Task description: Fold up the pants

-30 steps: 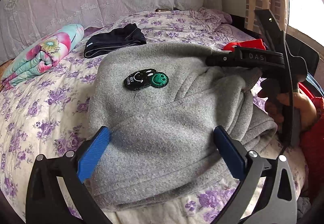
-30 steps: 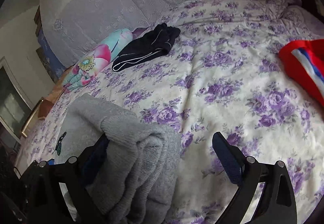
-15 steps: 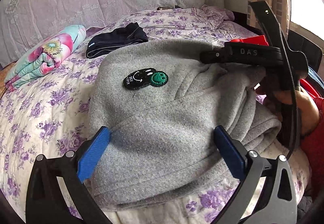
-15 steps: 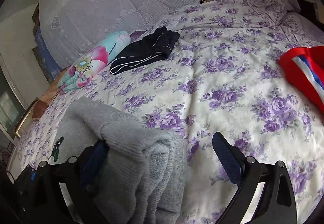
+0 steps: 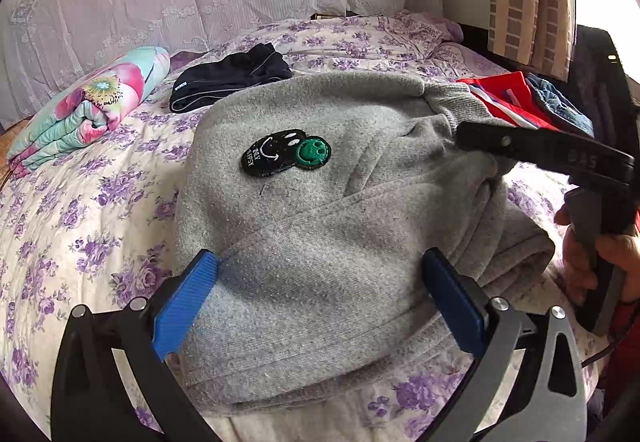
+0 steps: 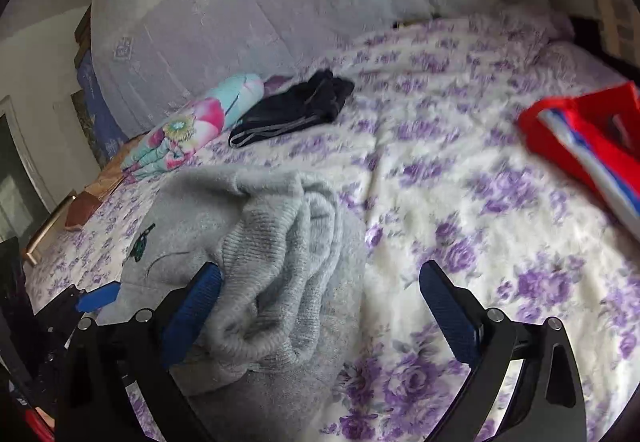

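On top of the flowery bedspread [image 5: 60, 202] sat the grey pants [image 5: 320, 242], folded into a bundle with the smiley patch [image 5: 286, 158] facing up. Left gripper [image 5: 320, 294] was spread wide over the near edge, and the right gripper [image 6: 320, 306] gaped wide too, nothing pinched, one pad against the cuffs.

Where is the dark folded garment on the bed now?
In both views the dark folded garment lies far up the bed, between the rolled floral blanket and the grey pants, touching neither.
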Motion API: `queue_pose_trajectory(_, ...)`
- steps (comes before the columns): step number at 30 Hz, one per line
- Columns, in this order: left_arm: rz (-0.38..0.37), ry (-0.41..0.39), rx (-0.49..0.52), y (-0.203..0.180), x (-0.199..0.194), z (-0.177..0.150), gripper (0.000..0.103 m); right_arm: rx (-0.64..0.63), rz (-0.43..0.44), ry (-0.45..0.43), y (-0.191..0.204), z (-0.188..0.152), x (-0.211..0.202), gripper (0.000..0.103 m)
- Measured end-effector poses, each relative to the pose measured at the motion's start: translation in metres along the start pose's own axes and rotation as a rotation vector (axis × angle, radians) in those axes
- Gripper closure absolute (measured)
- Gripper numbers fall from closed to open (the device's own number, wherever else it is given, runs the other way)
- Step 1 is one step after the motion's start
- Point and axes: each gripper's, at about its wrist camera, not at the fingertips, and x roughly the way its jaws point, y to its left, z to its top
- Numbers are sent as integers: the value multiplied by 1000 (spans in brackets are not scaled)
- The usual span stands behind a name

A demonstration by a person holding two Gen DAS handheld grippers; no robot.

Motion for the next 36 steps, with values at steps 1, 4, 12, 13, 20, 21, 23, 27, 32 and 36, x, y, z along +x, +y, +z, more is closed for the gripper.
queue_pose_trajectory(1, -2, 0, -2, 0, 0, 0, 4, -35, 20, -90, 7, 2, -15, 3)
queue_pose_trajectory(4, 2, 0, 0, -1, 0, 0, 4, -137, -34, -243, 25, 6, -31, 3)
queue_pose_trajectory(12, 6, 3, 4, -1, 1, -1, 4, -200, -61, 215, 34, -3, 49, 3)
queue_pose_trajectory(13, 6, 0, 4, -1, 0, -1, 4, -202, -63, 193, 35, -5, 44, 3)
queue_pose_trajectory(20, -3, 1, -2, 2, 0, -1, 4, -177, -39, 256, 34, -11, 48, 3)
queue_pose_trajectory(21, -6, 2, -3, 3, 1, -1, 4, -118, 2, 292, 24, -12, 51, 3)
queue_pose_trajectory(23, -15, 0, -8, 4, 1, -1, 4, 52, 111, 373, 1, -18, 59, 3)
queue_pose_trajectory(27, -24, -32, -36, 10, -7, -3, 4, 83, 132, 242, 2, -7, 31, 3)
queue_pose_trajectory(32, -72, -10, -88, 22, -7, -9, 4, -176, 215, 6, 78, 42, -18, 3)
queue_pose_trajectory(36, -82, -1, -92, 24, -4, -9, 4, -212, 260, 287, 125, 61, 57, 3)
